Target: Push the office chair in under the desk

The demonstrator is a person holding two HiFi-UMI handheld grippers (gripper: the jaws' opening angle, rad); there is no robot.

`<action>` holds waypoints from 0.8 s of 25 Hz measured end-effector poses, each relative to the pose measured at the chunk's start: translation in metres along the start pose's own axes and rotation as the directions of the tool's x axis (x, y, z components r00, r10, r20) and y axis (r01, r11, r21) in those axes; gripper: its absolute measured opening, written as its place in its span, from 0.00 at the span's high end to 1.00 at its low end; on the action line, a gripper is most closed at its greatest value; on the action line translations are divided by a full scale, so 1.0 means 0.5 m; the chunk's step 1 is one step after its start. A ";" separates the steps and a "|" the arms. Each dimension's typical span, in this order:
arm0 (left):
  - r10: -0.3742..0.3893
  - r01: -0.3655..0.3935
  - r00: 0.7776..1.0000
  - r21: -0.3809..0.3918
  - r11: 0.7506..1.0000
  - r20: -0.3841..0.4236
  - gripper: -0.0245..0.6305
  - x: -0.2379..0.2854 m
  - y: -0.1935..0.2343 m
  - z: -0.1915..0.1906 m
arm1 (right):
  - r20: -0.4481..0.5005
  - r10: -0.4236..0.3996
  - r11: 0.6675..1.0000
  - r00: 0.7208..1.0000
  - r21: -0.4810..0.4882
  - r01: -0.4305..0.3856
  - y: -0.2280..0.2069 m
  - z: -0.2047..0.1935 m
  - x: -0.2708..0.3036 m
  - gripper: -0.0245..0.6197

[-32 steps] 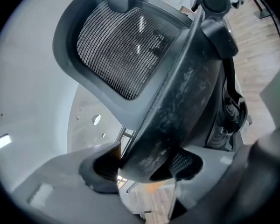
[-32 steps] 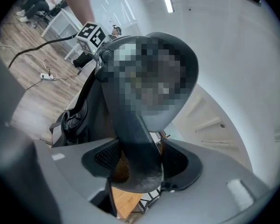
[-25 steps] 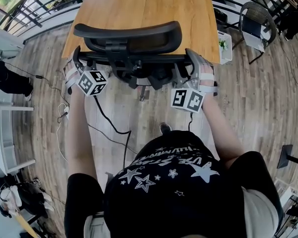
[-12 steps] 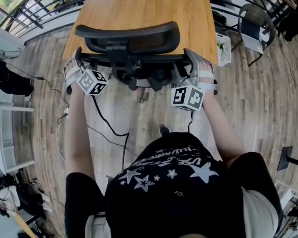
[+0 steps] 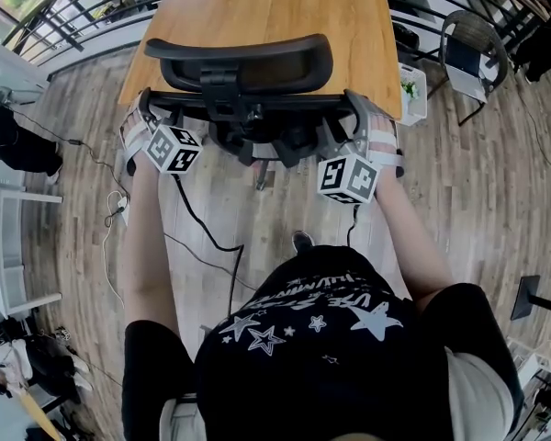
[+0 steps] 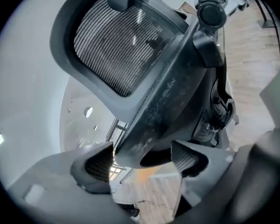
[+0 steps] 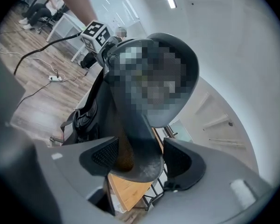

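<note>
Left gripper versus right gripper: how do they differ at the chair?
The left gripper straddles the chair back's left edge, jaws wide, gaps on both sides. The right gripper straddles the right edge, jaws narrower, one jaw near the frame. Both have just been opening, frame between the jaws.

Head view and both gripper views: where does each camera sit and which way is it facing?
Head view: on the person's head, looking steeply down at the office chair at the desk; shirt and forearms show.
Left gripper view: on the left tongs, looking up the chair's back; jaws, just opened, straddle its frame.
Right gripper view: on the right tongs, looking across the back; jaws just opened round the frame.
Shared: right gripper view and head view both show the left tongs' marker cube.
</note>
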State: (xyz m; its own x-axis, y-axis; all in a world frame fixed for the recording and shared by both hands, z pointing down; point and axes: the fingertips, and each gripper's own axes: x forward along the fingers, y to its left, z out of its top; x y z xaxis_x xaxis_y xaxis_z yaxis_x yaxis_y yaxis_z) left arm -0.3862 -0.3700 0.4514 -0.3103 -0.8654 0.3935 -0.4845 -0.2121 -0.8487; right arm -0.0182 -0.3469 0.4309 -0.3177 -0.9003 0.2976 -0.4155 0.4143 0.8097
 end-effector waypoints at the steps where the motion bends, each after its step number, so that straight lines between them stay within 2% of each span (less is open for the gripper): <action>1: 0.004 -0.004 1.000 -0.006 1.000 -0.003 0.37 -0.009 0.001 -0.005 | -0.002 -0.002 1.000 1.000 0.001 0.002 0.000 -0.002 -0.006 0.49; 5: 0.026 -0.025 1.000 -0.072 0.997 0.004 0.37 -0.063 0.002 -0.015 | 0.000 -0.001 0.999 1.000 0.034 0.001 0.003 -0.001 -0.036 0.48; 12: 0.041 -0.012 0.991 -0.214 0.977 0.130 0.37 -0.186 -0.025 0.002 | 0.034 0.003 0.997 0.999 0.074 -0.006 0.018 0.025 -0.096 0.48; 20: 0.055 -0.002 0.985 -0.316 0.949 0.161 0.38 -0.348 -0.062 -0.027 | 0.068 0.033 0.995 0.997 0.096 -0.039 0.070 0.055 -0.193 0.48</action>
State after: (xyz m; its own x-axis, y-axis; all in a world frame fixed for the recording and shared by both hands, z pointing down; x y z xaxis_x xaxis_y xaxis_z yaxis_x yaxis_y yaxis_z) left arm -0.3282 -0.2067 0.4142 -0.2012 -0.9375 0.2840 -0.7173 -0.0565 -0.6945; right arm -0.0256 -0.2420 0.4167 -0.3881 -0.8751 0.2891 -0.4829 0.4603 0.7450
